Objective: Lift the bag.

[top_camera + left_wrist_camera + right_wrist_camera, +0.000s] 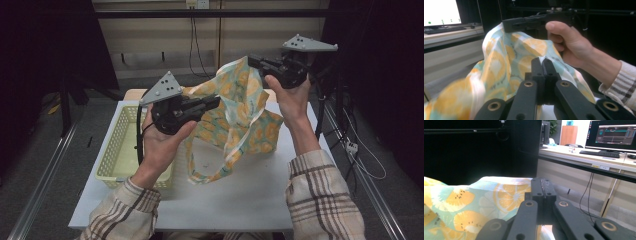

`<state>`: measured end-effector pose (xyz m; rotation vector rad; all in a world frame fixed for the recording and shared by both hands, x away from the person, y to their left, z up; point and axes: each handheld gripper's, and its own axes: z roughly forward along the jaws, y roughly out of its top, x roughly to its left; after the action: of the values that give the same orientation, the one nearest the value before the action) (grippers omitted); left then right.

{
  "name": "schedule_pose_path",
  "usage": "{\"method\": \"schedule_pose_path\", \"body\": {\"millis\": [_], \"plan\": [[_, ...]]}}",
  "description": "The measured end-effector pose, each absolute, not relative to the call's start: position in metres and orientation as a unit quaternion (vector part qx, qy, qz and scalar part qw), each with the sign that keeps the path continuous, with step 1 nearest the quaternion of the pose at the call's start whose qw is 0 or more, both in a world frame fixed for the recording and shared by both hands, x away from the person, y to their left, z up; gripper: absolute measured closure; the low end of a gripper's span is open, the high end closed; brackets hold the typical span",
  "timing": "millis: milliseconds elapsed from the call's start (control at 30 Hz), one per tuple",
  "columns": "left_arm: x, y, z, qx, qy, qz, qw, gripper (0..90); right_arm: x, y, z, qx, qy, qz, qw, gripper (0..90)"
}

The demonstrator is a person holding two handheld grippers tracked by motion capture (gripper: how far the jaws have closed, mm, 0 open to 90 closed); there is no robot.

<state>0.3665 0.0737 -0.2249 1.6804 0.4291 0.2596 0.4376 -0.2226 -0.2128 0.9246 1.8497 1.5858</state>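
A cloth (239, 114) printed with orange slices on pale teal hangs above the white table (250, 195), stretched between both grippers. My left gripper (216, 101) is shut on the cloth's lower left part. My right gripper (251, 61), held higher, is shut on its top edge. In the left gripper view the closed jaws pinch the cloth (506, 67) at my left gripper (543, 60), with the other hand and my right gripper (507, 25) beyond. In the right gripper view my right gripper (543, 181) clamps the cloth (474, 202). A fabric loop (206, 172) trails onto the table.
A pale yellow plastic basket (120, 145) stands on the table's left side, under the left hand. Dark stands and cables (350, 135) crowd the right of the table. A desk with a monitor (615, 135) lies beyond in the right gripper view.
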Motion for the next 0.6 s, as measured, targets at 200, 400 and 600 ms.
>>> {"method": "schedule_pose_path", "body": {"millis": [200,400,600], "plan": [[0.371,0.074,-0.243,0.752,0.208,0.128,0.612,90.0,0.447,-0.216,-0.226,0.344,0.699,0.570,0.264,90.0],[0.376,0.071,-0.266,0.775,0.209,0.121,0.584,89.4,0.462,-0.222,-0.254,0.378,0.700,0.551,0.252,90.0],[0.383,0.074,-0.283,0.781,0.231,0.121,0.567,84.3,0.469,-0.224,-0.271,0.390,0.707,0.539,0.241,90.0]]}}
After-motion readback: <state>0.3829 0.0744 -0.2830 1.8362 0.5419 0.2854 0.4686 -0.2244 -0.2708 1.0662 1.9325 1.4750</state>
